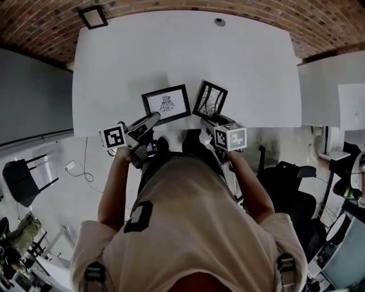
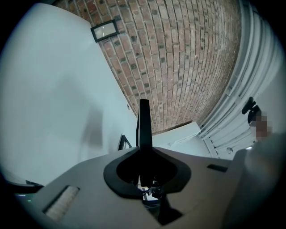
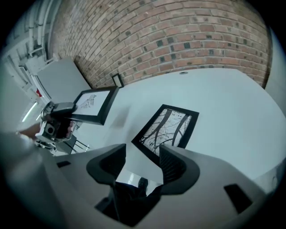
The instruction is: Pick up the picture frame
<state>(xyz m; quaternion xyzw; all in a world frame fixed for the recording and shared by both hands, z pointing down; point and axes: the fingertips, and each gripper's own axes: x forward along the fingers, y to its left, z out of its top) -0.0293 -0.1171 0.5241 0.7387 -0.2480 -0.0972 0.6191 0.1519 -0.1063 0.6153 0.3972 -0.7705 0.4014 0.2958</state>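
Head view, bench: the white bench (image 1: 239,63) fills the upper half, and I stand at its near edge.
Head view, picture frame: the bird-drawing picture frame (image 1: 166,104) sits at centre, with its lower left corner in the left gripper (image 1: 149,121).
Head view, right side: the right gripper (image 1: 209,121) sits just short of the second frame (image 1: 210,99), the branch print right of centre. I see no contact.
Head view, extra: a small frame (image 1: 93,16) sits at the upper left bench corner, well apart from the rest.
Left gripper view, jaws: closed on the picture frame's thin dark rim (image 2: 144,118), seen edge-on at centre. I judge the rim pinch keeps the pads off the glass.
Right gripper view, jaws: spread wide with nothing between them. The second frame (image 3: 167,129) is just beyond, at centre.
Right gripper view, picture frame: it is at upper left (image 3: 92,106), carried by the left gripper, with its shadow on the bench below. I judge it is lifted clear.
Task status: the pickup looks done on the left. I judge the right jaws are open and angled down to line up on the second frame.
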